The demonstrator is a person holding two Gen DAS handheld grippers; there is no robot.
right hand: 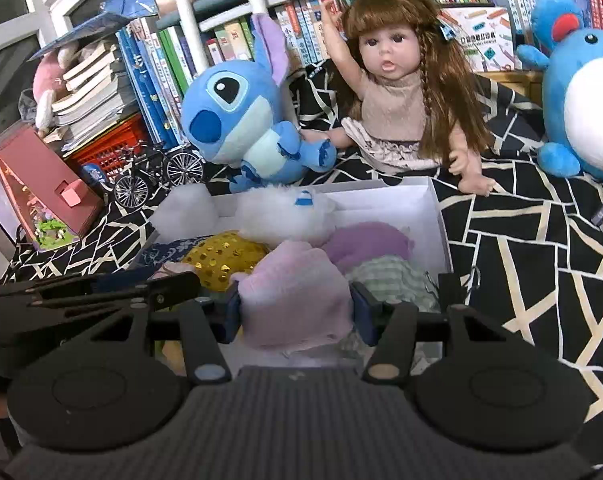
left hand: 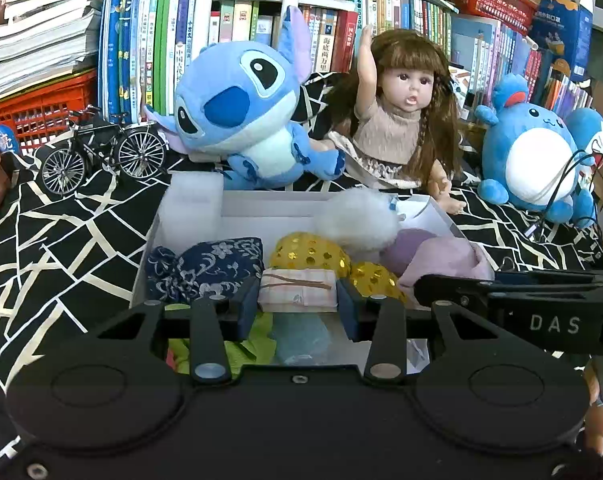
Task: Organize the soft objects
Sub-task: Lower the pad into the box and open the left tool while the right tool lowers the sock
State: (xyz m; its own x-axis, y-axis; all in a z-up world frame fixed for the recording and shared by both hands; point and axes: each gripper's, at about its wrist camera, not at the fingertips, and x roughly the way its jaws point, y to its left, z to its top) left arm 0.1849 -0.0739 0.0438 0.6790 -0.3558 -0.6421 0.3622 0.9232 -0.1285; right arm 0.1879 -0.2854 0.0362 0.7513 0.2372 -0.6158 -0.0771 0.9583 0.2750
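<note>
Black cloth with a pattern of cream lines (left hand: 73,232) covers the surface, and shelves crowded with books (left hand: 325,32) rise behind it.

At the bottom of the left wrist view, the left gripper (left hand: 297,300) pinches a small pale pink checked bundle (left hand: 297,289) tied with brown bands, one blue pad pressed against each side. The bundle hangs just above the near end of a white box (left hand: 261,200). In the right wrist view, the right gripper (right hand: 295,310) is clamped on a folded pale pink fluffy cloth (right hand: 293,292), again with a pad against each side, over the same white box (right hand: 381,196).

Inside the box, beyond the held bundle, lie a navy cloth with white flowers (left hand: 205,268) on the left, a yellow sequinned piece (left hand: 309,256) in the middle, a lilac cloth (left hand: 413,248) on the right and a white fluffy ball (left hand: 357,220) behind them. A green checked cloth (right hand: 393,276) shows to the right of the pink cloth in the right wrist view. A white foam block (left hand: 193,208) stands at the far left corner.

Past the box, a blue plush creature with big ears (left hand: 241,108) sits beside a doll with long brown hair (left hand: 405,120) whose one arm is raised. A round blue and white plush (left hand: 533,152) stands to the right, and a small black model bicycle (left hand: 101,152) to the left, in front of a red crate (left hand: 33,108).
</note>
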